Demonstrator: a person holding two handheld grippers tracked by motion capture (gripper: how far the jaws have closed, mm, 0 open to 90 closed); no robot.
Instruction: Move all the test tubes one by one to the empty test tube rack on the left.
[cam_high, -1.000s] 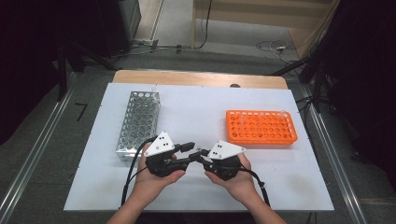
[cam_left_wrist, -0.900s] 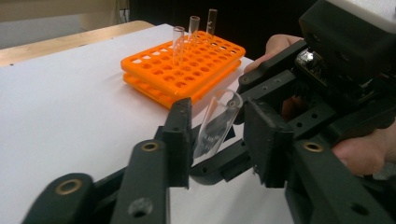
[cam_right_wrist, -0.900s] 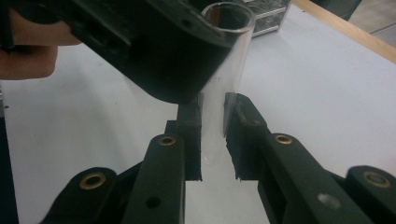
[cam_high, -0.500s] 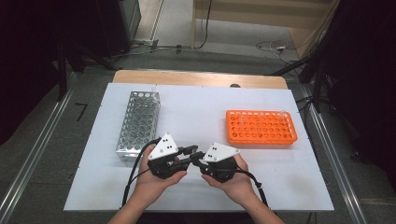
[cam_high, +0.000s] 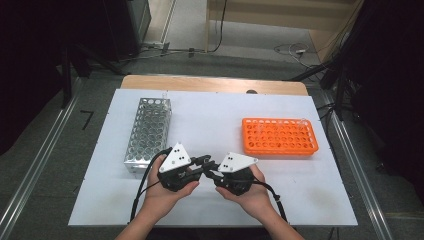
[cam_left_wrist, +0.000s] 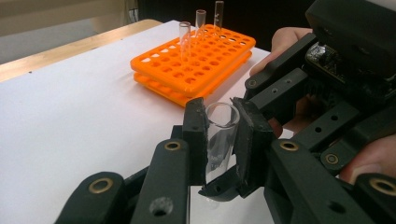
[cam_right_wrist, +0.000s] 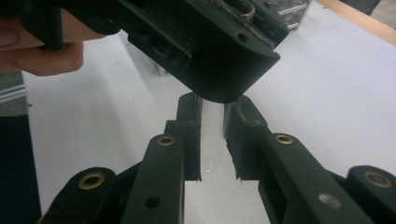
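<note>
Two racks (cam_high: 280, 136), two hand-held grippers (cam_high: 205, 169), perhaps four glass tubes (cam_left_wrist: 219, 135).

The bench (cam_high: 210, 120) is white, with a pale wood strip along its far edge. One rack (cam_high: 280, 136) is bright orange, dotted with rows of round holes. The other rack (cam_high: 149, 131) is silvery metal with the same grid of holes. The tube (cam_left_wrist: 219, 140) between the jaws is clear glass, and so are the tubes (cam_left_wrist: 200, 25) standing in the orange rack. Each hand-held gripper, left (cam_high: 200, 165) and right (cam_high: 210, 172), is matt black with brass-coloured rivets and a light grey three-cornered plate with dark dots. The floor (cam_high: 45, 165) is dull grey.
</note>
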